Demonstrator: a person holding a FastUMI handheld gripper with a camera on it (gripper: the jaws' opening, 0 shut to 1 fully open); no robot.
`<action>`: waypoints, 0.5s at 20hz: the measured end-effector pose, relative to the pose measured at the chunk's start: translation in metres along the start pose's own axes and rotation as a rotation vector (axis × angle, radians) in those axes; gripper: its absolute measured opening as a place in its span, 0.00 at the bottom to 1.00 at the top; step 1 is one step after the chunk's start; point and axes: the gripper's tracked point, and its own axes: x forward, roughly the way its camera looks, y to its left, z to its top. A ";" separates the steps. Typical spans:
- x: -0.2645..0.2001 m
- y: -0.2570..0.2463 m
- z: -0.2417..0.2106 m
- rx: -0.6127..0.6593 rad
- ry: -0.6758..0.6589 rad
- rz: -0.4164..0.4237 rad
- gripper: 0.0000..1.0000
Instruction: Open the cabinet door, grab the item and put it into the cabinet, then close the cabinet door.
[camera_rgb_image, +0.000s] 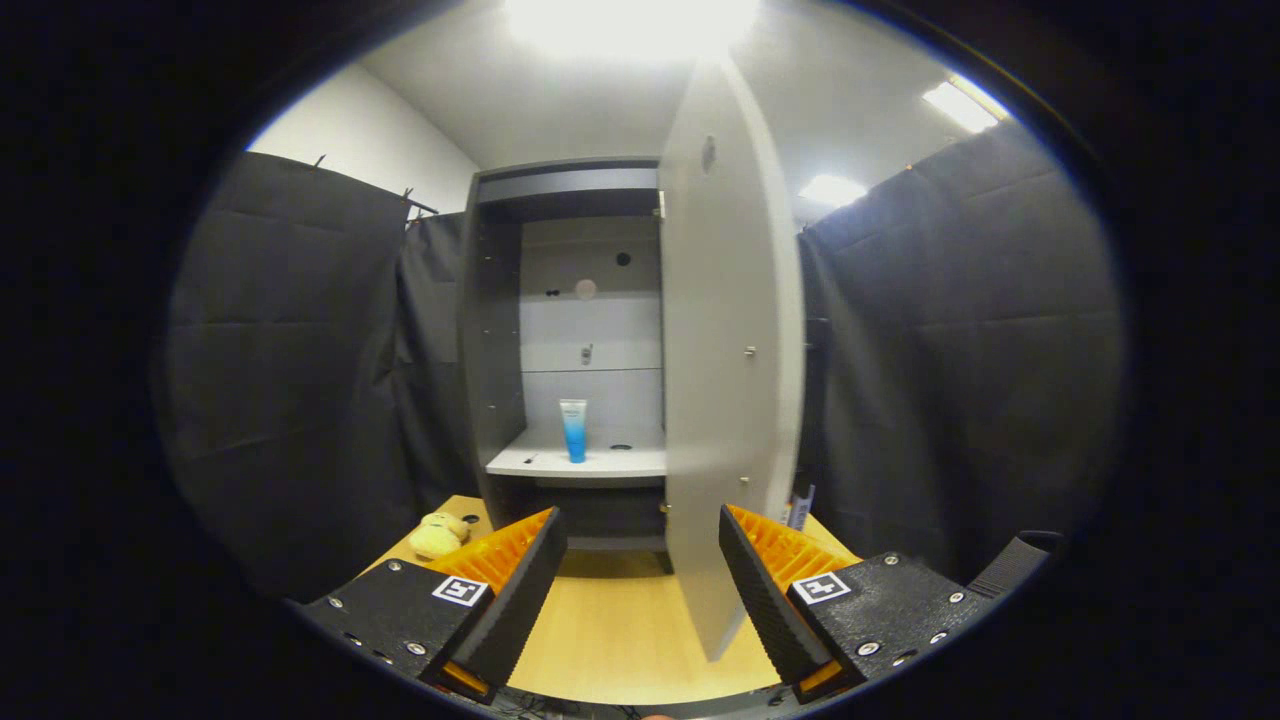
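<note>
- Gripper (640, 590) fingers spread, nothing between them, over wooden table (620, 630).
- Cabinet door (725, 380) open at 12 o'clock.
- Tube (574, 430) upright on shelf (580, 462).
- Plush toy (438, 535) at 10 o'clock.

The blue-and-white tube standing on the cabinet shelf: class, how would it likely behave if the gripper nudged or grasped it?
The tube stands upright on one narrow end, so a sideways nudge would probably tip it. It looks like a soft squeeze tube, so it would likely give under pressure and feel light. The gripper hangs open well short of the shelf, beside the open door.
</note>
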 end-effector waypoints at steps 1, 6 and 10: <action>-0.003 -0.020 -0.002 0.005 0.011 -0.028 0.95; 0.002 -0.096 -0.003 0.015 0.032 -0.107 0.94; 0.042 -0.135 0.000 0.032 0.026 -0.089 0.94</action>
